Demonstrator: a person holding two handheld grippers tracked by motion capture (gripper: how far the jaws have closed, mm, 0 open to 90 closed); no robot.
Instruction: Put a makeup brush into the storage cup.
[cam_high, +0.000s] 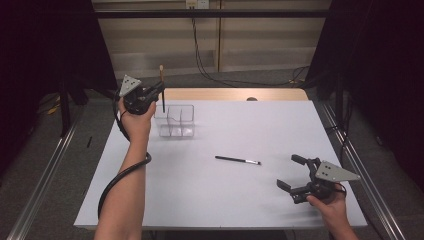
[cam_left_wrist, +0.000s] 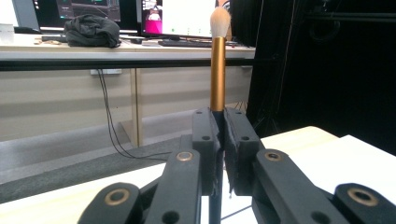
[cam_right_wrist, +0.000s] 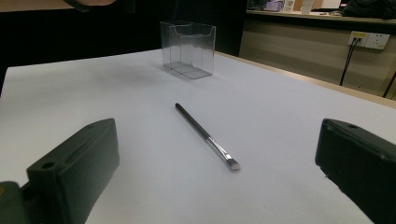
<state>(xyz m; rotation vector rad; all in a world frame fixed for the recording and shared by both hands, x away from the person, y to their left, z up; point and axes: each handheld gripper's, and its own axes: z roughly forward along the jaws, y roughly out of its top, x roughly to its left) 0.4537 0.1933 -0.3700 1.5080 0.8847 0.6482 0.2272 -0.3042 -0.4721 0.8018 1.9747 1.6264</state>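
Setting: lab or office recording bay. White worktop (cam_high: 215, 190) between black curtains (cam_high: 380, 75); lit monitors (cam_left_wrist: 182, 16) on desk behind; wall sockets (cam_right_wrist: 369, 39), trailing cables (cam_high: 200, 55).

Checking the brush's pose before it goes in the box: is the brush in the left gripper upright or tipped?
Upright: the brush stands vertical in the shut left gripper, bristles up.
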